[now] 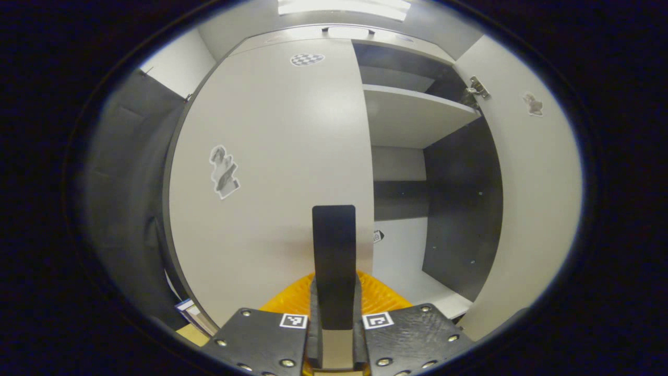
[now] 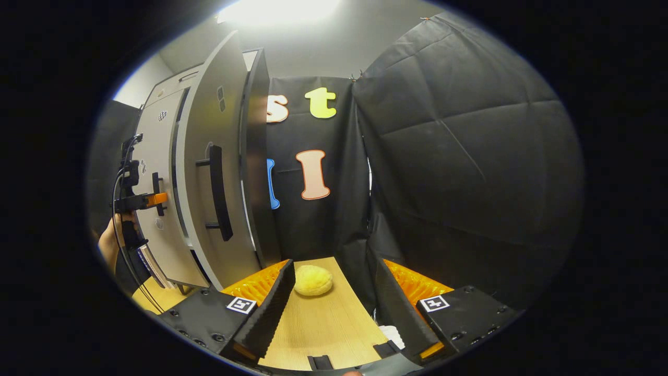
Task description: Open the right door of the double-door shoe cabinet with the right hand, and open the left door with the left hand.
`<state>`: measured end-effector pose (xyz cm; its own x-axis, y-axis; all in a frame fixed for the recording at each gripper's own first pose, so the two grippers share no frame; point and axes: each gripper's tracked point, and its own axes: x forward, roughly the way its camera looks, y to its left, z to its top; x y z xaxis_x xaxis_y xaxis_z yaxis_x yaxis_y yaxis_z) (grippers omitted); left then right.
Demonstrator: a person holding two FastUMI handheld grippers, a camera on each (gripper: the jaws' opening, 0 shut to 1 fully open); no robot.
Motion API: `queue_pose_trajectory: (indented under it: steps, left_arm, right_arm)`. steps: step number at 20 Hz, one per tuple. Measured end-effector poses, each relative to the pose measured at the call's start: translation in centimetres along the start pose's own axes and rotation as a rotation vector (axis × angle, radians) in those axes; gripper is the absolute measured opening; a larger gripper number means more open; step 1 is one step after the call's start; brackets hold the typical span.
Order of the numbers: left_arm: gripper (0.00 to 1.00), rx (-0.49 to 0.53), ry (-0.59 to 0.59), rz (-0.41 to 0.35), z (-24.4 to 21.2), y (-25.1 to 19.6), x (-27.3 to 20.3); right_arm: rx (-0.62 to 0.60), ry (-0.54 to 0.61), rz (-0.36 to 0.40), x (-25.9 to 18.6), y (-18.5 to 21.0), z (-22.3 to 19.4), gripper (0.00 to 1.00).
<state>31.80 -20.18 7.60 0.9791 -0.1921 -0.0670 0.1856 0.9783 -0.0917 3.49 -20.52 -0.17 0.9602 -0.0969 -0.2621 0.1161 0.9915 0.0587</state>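
Right door [image 1: 527, 198] swung wide open, shelves [image 1: 412, 112] exposed; that half done. Left door [image 1: 271, 172] looks closed; opening left. Left tool [image 1: 334, 261] clamped on left door's handle [image 1: 334, 245]. Right tool [image 2: 329, 308] free, fingers apart, above wooden worktop [image 2: 323, 324] near yellow lump [image 2: 313, 280]. Stickers on doors, no writing legible.

Recording booth, black cloth wall [image 2: 459, 156], shoe cabinet [image 1: 271, 156], wooden table [image 2: 323, 318]
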Motion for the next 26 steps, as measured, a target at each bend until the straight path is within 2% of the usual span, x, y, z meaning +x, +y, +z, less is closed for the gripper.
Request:
queue_pose_trajectory:
  steps: [1, 2, 7, 18, 26]
  left_arm:
    - [0.19, 0.003, 0.004, 0.004, -0.1, -0.1, -0.1]
    - [0.18, 0.002, 0.005, 0.006, -0.1, 0.0, -0.1]
    - [0.18, -0.013, 0.013, -0.001, 0.0, 0.4, -1.6]
    - [0.2, -0.044, 0.04, 0.028, -0.4, 2.9, -8.0]
    - [0.18, -0.053, 0.052, 0.017, -0.2, 4.6, -11.1]
  right_arm:
    - [-0.002, -0.003, 0.003, -0.2, -0.1, 0.0, 0.98]
    - [-0.003, -0.008, 0.003, -0.4, -0.3, 0.2, 0.98]
    - [0.008, -0.029, 0.031, -1.0, -0.6, 0.9, 0.98]
    - [-0.034, -0.045, 0.175, -3.1, 1.6, 1.0, 0.98]
    - [-0.03, -0.033, 0.233, -4.4, 5.5, 1.0, 0.98]
